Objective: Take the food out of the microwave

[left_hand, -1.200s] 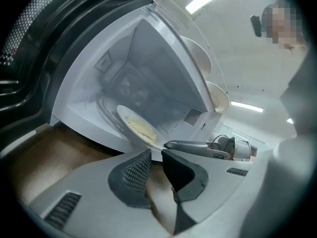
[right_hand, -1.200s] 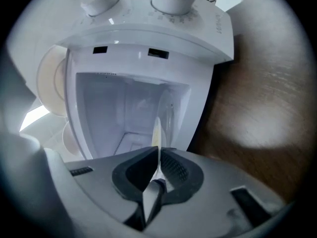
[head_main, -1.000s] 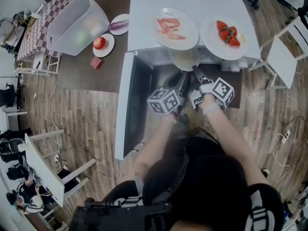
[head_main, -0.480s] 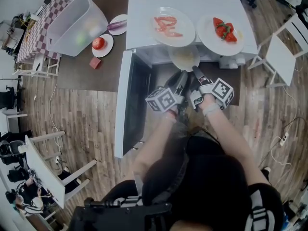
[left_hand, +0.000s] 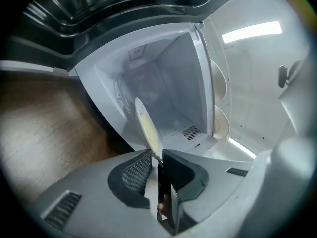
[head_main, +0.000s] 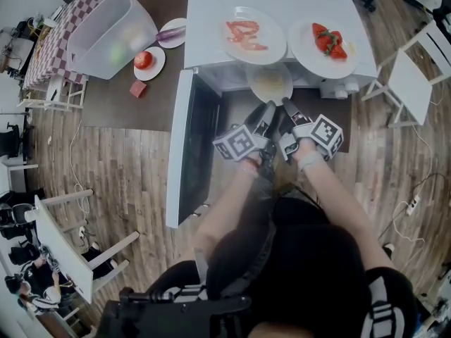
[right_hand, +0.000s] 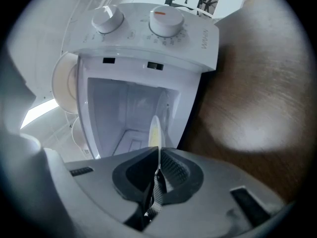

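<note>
Dark brown table (head_main: 116, 111) carrying a translucent plastic bin (head_main: 106, 37), a small white plate (head_main: 156, 70) with a red tomato (head_main: 143, 60), a second white plate (head_main: 177, 45) with a purple vegetable (head_main: 171, 35), a small red block (head_main: 138, 89) and a white microwave oven (head_main: 211, 20).

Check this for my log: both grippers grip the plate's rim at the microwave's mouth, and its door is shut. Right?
Not quite: the door stands open, swung out to the left, as the head view shows. The rest holds: the left gripper and right gripper both grip the plate by its rim at the mouth of the microwave.
</note>
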